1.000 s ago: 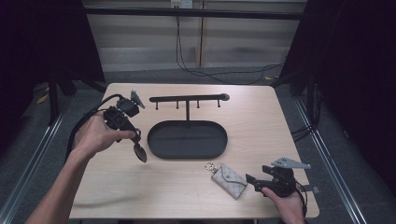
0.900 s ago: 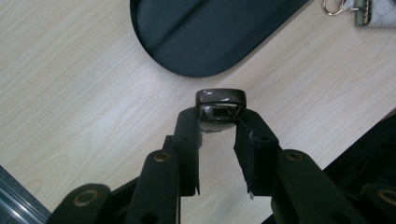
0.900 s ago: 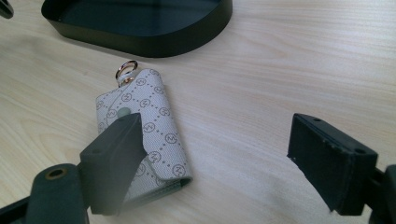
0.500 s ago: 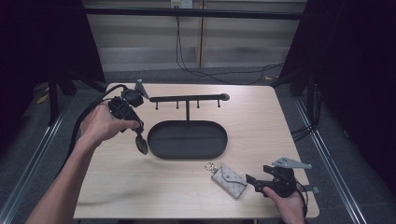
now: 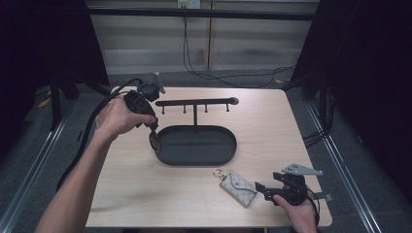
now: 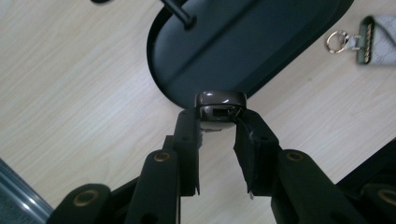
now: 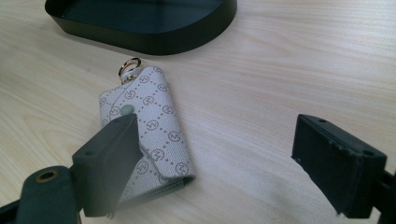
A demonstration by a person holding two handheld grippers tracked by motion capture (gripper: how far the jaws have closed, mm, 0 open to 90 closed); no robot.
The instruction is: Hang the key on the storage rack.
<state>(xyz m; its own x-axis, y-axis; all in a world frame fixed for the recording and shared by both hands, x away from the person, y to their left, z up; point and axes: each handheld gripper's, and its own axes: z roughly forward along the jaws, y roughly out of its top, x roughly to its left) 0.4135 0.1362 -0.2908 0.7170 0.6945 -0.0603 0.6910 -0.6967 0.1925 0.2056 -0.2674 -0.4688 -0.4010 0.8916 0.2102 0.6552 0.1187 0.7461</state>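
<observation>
Black oval tray, high view: left gripper at its left rim, nearer the rack than a second ago; right gripper unmoved. Left gripper view: jaws clenched on a glossy brown fob; lower it level into the tray. Right gripper view: jaws released beside the patterned key pouch.

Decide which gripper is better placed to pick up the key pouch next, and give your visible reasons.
Right. The right gripper is open and sits just beside the pouch. The left gripper is shut on a small dark object at the tray's far rim, away from the pouch.
</observation>
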